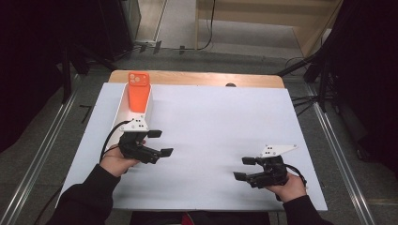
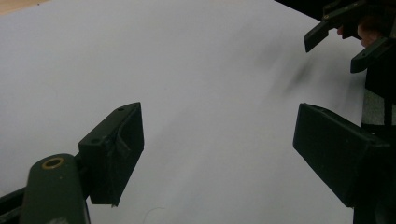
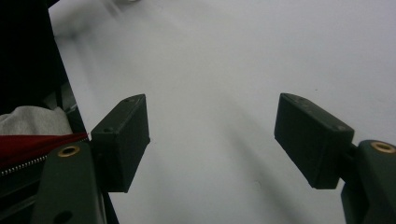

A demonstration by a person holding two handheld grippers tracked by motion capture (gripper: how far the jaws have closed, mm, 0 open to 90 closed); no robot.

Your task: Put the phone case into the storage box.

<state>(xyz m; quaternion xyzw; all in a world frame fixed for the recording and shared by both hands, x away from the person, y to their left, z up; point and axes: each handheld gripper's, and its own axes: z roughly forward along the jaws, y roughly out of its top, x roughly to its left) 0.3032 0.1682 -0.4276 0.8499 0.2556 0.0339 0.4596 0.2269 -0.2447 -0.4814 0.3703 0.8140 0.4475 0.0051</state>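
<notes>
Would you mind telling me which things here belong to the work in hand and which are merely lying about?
In the job:
- orange phone case, nearest the left tool
- white box that it lies in
- right tool, open, empty

Lying about:
- small dark thing at the table's far edge
- cables on the floor

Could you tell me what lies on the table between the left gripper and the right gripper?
Nothing: in the high view only bare white table separates the left gripper from the right gripper.
</notes>
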